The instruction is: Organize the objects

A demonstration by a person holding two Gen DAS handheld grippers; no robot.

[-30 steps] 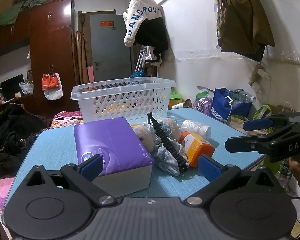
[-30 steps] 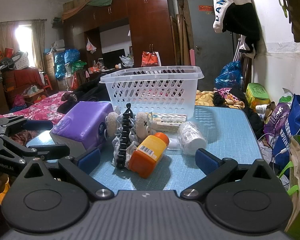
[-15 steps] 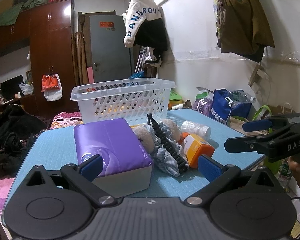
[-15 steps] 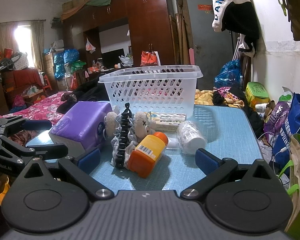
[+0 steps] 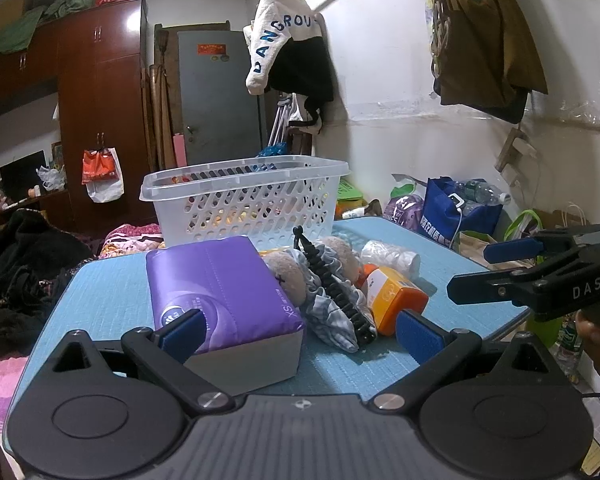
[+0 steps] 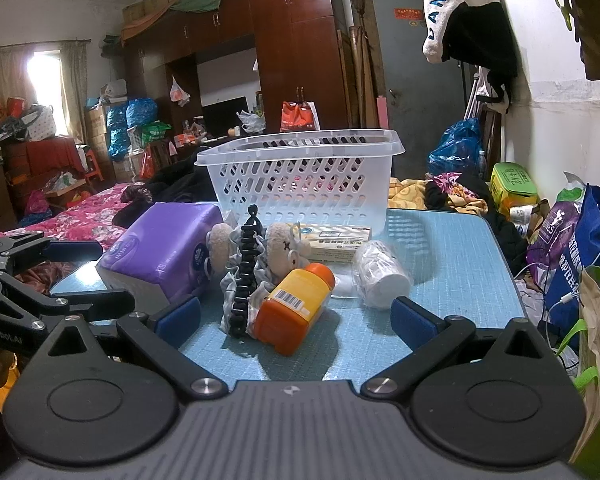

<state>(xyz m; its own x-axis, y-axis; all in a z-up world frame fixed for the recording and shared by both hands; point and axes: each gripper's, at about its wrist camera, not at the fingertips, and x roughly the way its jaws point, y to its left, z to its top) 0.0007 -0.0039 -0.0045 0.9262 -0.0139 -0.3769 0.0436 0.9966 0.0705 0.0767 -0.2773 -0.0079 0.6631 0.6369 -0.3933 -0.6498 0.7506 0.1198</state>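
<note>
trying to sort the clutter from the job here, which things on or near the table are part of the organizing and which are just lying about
Part of the job:
white basket
purple tissue pack
orange bottle
plush toy with black clip
flat box
wrapped white roll

Just lying about:
blue bag
hanging jacket
wardrobe

Cluttered bedroom, dark red-brown wardrobe (image 6: pixel 284 60) along the far wall, grey door (image 5: pixel 220 96) beside it, whitewashed wall (image 5: pixel 388 80) hung with clothes, curtained window (image 6: pixel 48 68) glowed with daylight.
</note>
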